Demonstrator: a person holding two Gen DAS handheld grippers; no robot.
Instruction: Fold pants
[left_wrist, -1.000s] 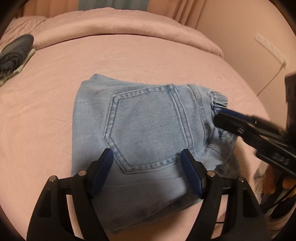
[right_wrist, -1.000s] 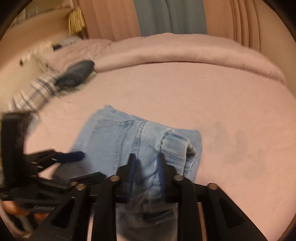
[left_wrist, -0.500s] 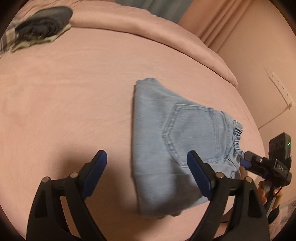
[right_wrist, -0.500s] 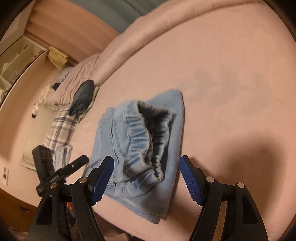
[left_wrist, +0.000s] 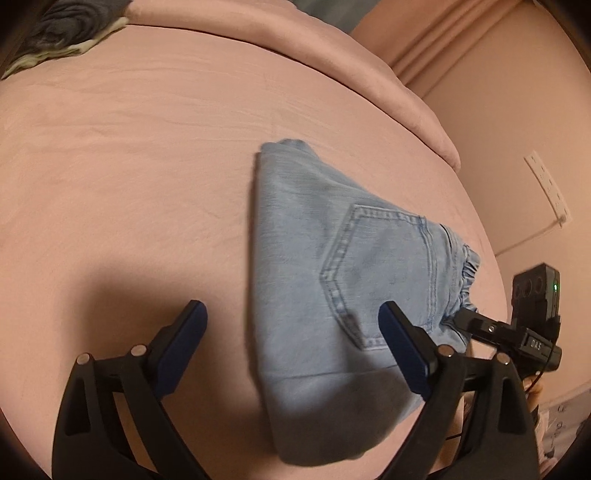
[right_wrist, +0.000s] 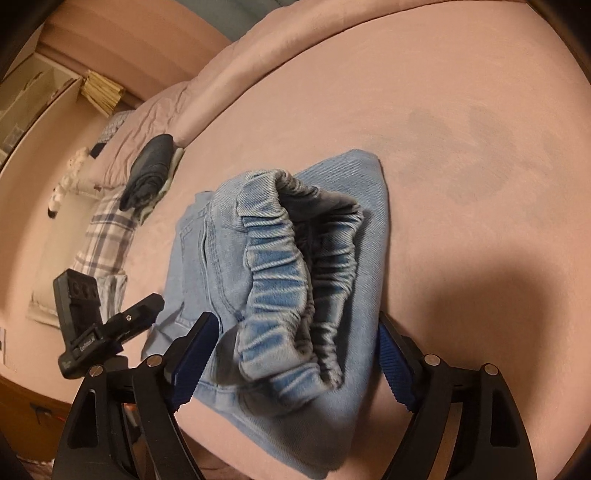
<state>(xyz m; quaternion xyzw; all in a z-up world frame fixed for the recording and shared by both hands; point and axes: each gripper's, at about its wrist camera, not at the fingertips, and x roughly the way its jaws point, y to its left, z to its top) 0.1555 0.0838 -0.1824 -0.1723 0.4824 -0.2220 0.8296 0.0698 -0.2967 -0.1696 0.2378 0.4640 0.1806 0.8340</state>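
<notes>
One folded pants (left_wrist: 343, 280), one dark folded garment (right_wrist: 149, 170), two grippers (left_wrist: 291, 332) (right_wrist: 295, 350)

Both views downward, sharing the pants (left_wrist: 343, 280).

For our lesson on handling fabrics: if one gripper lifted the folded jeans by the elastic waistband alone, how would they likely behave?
The jeans would probably flop open, since the layers lie loose. The waistband looks gathered, so it would likely stretch. On the bed sheet, pushing probably bunches them.
</notes>
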